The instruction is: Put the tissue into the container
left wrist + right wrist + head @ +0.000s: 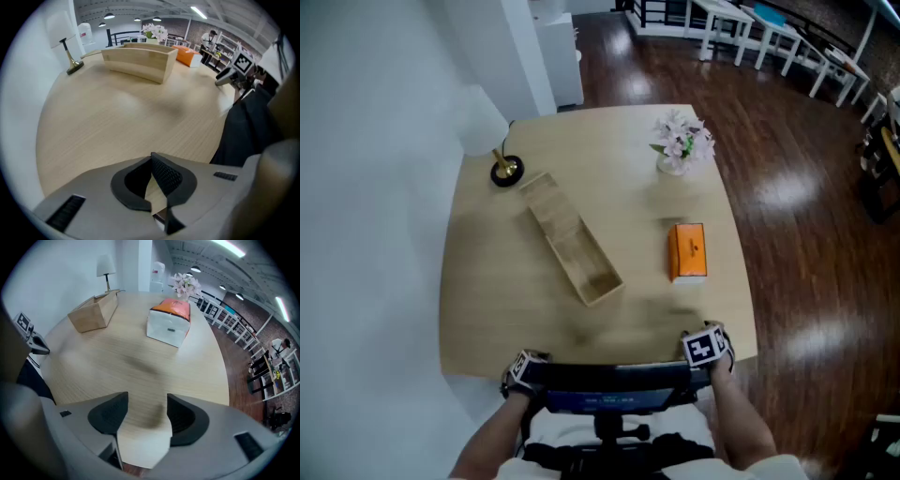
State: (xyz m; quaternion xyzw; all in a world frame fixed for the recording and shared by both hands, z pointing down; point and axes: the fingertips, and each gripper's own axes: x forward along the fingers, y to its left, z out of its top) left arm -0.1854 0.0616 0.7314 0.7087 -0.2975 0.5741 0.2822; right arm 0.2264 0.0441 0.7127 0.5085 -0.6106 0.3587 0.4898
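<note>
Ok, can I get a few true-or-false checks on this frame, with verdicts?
1. The tissue box is inside the container. False: it sits on the table, apart from the container.
2. The right gripper is open with nothing between its jaws. True.
3. The flowers stand at the table's far side. True.
4. The left gripper holds a tissue. False: its jaws are shut on nothing.
</note>
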